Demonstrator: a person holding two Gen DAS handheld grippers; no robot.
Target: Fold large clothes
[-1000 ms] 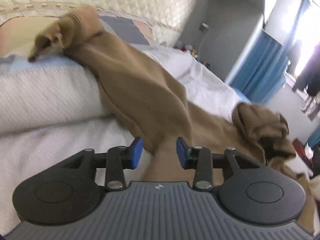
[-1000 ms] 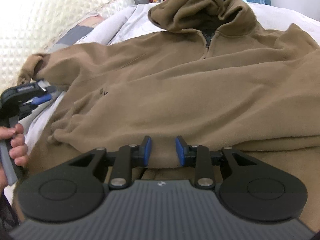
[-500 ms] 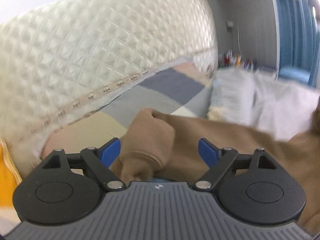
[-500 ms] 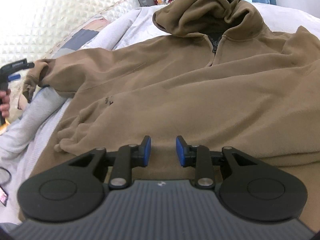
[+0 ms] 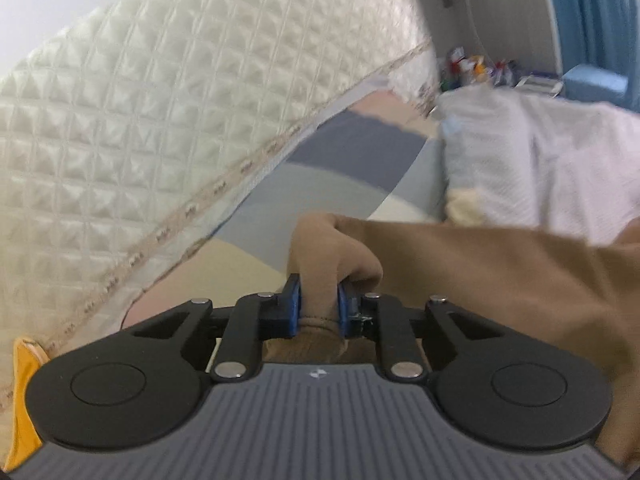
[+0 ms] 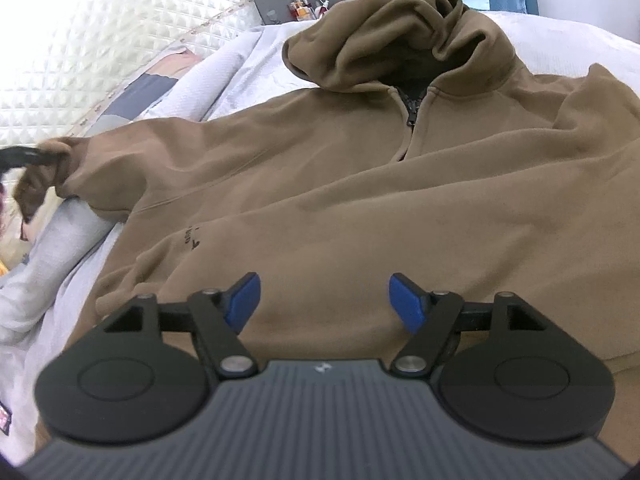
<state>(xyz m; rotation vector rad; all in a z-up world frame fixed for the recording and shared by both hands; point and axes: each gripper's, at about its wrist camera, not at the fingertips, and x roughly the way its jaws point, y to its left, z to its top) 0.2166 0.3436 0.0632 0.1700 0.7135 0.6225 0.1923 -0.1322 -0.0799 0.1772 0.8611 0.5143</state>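
Blue pads of the left gripper (image 5: 318,309) have just closed and now clench the cuff (image 5: 320,276) of the brown hoodie (image 6: 360,200), spread face-up on the bed (image 6: 560,36). The right gripper (image 6: 324,300), jaws just opened and empty, hovers over the hem. Carry the sleeve across the chest, keeping it taut. Behind: quilted headboard (image 5: 140,120), blue curtains (image 5: 580,12).

Bright daylight washes out the quilted headboard (image 6: 100,40); fisheye edges bend, and the left view is slightly blurred.
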